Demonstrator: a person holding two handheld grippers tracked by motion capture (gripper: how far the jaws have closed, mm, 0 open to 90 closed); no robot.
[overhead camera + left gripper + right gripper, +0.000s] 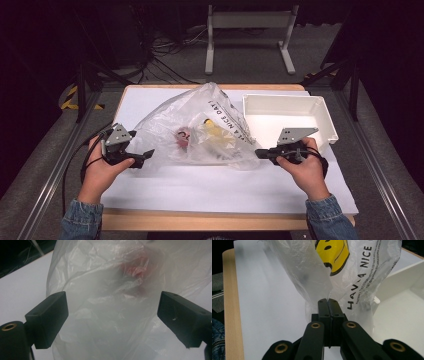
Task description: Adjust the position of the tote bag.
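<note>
A translucent plastic bag [200, 125] printed with a yellow smiley [334, 255] and black lettering lies crumpled on the white table top [225, 185]. Through the film, something red [183, 135] and something yellow [212, 129] show as blurs. My left gripper [141, 158] is open at the bag's left end. In the left gripper view its jaws stand wide apart on either side of the bag [112, 277], with a red blur [136, 268] behind the film. My right gripper [260, 153] is at the bag's right corner, and its jaws [328, 301] are shut together on the gathered film.
A white rectangular bin [320, 107] stands at the back right of the table, close behind my right hand; its wall [397, 282] is beside the bag. The wooden table edge [200, 220] runs along the front. A white stand [250, 20] is on the floor beyond.
</note>
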